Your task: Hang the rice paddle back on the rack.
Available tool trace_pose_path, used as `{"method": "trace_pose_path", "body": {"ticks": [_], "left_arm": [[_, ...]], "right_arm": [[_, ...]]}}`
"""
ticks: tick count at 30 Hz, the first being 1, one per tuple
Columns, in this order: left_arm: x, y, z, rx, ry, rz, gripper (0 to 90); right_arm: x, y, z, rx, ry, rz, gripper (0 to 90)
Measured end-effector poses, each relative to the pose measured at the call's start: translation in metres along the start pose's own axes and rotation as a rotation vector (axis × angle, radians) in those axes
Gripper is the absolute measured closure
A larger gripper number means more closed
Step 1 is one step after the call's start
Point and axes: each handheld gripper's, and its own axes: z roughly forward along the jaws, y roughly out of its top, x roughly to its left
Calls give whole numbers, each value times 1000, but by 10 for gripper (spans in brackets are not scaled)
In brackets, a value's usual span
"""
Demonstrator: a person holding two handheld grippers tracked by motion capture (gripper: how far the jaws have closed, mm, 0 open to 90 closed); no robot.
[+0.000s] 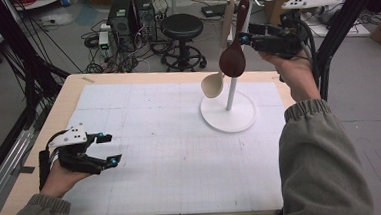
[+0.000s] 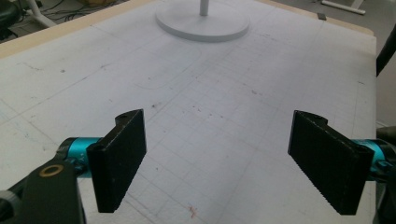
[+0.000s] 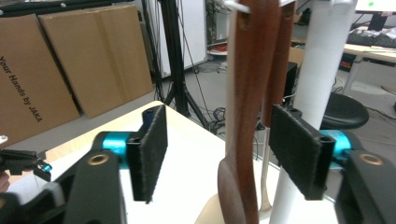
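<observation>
A dark brown wooden spoon (image 1: 232, 61) hangs by its handle from a hook on the white stand (image 1: 228, 116) at the mat's far right. A pale wooden spoon (image 1: 212, 85) hangs beside it. My right gripper (image 1: 244, 38) is raised at the brown spoon's handle. In the right gripper view the handle (image 3: 245, 93) stands between the jaws of this gripper (image 3: 217, 154), which are open with a wide gap on the left side. My left gripper (image 1: 108, 149) rests low over the mat's near left, open and empty (image 2: 217, 161).
The white gridded mat (image 1: 171, 153) covers the wooden table. Behind the table are a black stool (image 1: 182, 25), computer towers (image 1: 131, 13) and cables. Black frame posts (image 1: 340, 13) rise at the right, and cardboard boxes (image 3: 70, 60) stand in the right gripper view.
</observation>
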Motion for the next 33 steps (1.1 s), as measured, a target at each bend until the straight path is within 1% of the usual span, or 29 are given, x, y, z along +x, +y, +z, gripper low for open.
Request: {"method": "trace_pose_path", "body": {"ticks": [2,4,8,11,14,17,21,23,27,31,33], "left_arm": [[0,0,0,1,1,-1,193],[0,0,1,2,-1,-3,188],[0,0,2,1,-3,-6,175],[0,1,2,3,-1,-7,165],[0,0,2,1,3,-14,159],[1,0,2,1,8,-16,152],[2,0,2,1,11,-25,139],[3,0,2,-2,11,-22,137],[4,0,1,-2,17,-29,134],[5,-1,1,0,19,-38,129],[6,-2,1,2,21,-40,126]], "right_arm": [[3,-3,-3,-2,2,-3,315],[6,-9,-4,-4,-14,4,254],[10,-24,-4,8,-4,4,211],[11,-36,-4,6,-5,21,175],[12,-47,-4,11,-4,28,168],[15,-58,-2,23,-31,35,168],[17,-71,-1,44,-32,33,162],[19,-76,-1,49,-35,26,157],[23,-84,0,66,-28,17,153],[27,-90,3,67,-13,13,131],[30,-93,5,80,-7,5,115]]}}
